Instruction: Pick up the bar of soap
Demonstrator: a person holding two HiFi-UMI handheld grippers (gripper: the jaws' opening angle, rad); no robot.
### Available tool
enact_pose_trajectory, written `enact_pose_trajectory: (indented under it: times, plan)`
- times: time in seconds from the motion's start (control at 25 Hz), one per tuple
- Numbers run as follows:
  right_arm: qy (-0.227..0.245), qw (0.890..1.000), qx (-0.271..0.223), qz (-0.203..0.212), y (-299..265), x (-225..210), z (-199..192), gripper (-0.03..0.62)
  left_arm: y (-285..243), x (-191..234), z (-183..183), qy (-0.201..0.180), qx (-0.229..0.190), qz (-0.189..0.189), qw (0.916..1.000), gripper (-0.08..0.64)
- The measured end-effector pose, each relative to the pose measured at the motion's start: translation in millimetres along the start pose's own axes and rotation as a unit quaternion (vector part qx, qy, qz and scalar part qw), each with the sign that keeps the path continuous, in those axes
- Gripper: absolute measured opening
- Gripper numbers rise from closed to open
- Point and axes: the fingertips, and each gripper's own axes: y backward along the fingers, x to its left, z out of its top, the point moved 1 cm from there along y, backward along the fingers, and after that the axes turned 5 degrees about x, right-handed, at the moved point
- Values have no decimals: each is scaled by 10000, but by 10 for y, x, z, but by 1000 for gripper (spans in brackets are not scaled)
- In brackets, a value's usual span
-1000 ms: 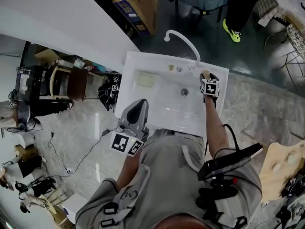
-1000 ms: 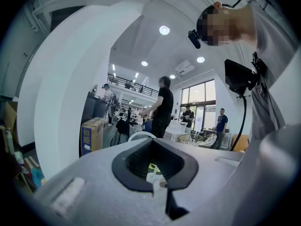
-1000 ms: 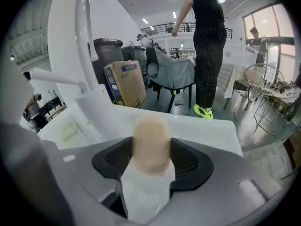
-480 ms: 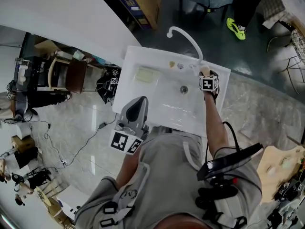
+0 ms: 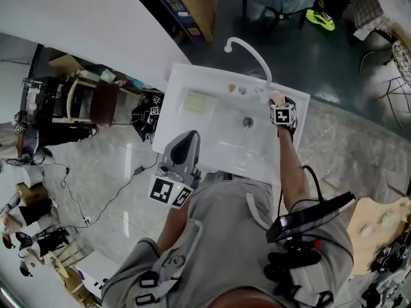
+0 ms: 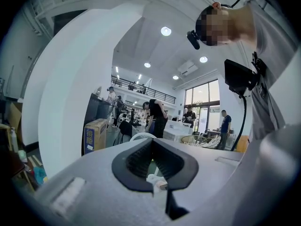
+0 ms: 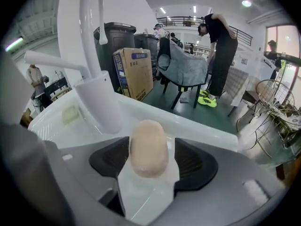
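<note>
Spread jaws on the right gripper (image 7: 149, 160), just been opening, with the bar of soap (image 7: 148, 145) between them at the sink's (image 5: 218, 147) far right corner. Not yet clamped or lifted: squeeze and raise left to do. Pressed-together, empty jaws on the left gripper (image 6: 151, 160), by the near edge.

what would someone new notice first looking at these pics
The pale bar of soap stands out, on the white sink's back right corner beside the curved faucet, between the right tongs' jaws, which have just been opening and don't clamp it. The left tongs hover shut over the sink's front edge.
</note>
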Motion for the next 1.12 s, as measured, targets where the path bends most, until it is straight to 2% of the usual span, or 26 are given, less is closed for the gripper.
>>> enact_pose_trajectory:
  times: [0.2, 0.44, 0.6, 0.92, 1.12]
  plan:
    - [-197, 9981, -575, -134, 328, -95, 145, 325, -49, -63, 44, -30, -78, -194, 9998, -11]
    - [-271, 9864, -1621, -70, 1318, 46, 500, 325, -217, -212, 77, -56, -192, -669, 9976, -11]
    - [-255, 9703, -2404, 124, 2196, 386, 745, 324, -289, -324, 140, -103, -352, -1091, 9933, -11]
    - [149, 9328, -3600, 41, 3791, 1196, 1076, 322, -242, -405, 391, -180, -706, -1779, 9814, -11]
    - [520, 9120, -4065, 158, 4312, 1834, 1197, 319, -99, -400, 440, -622, -721, -2055, 9740, -11]
